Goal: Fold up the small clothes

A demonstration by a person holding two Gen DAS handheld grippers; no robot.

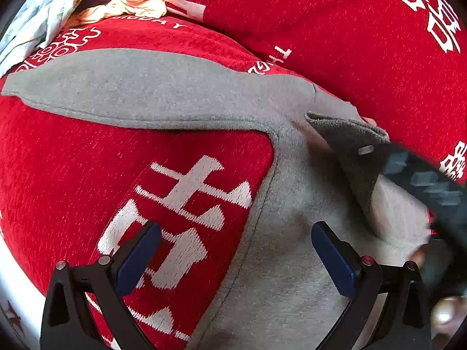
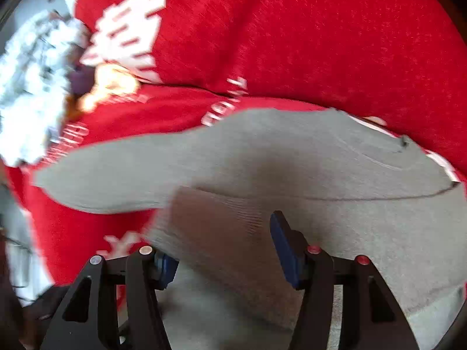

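Observation:
A small grey long-sleeved garment (image 1: 280, 233) lies on a red blanket with white characters; one sleeve (image 1: 122, 87) stretches out to the left. My left gripper (image 1: 236, 250) is open and empty, just above the garment's edge. The right gripper shows in the left wrist view as a dark blurred shape (image 1: 420, 180) with a grey cuff or hem flap (image 1: 347, 134) draped from it. In the right wrist view the garment (image 2: 292, 163) fills the middle, and my right gripper (image 2: 221, 250) stands apart with a fold of grey cloth (image 2: 216, 218) between its fingers; grip unclear.
The red blanket (image 1: 73, 175) covers the whole surface and a raised cushion (image 1: 335, 29) behind. A pile of other clothes, pale floral, cream and dark purple (image 1: 87, 0), lies at the far left, also blurred in the right wrist view (image 2: 43, 73).

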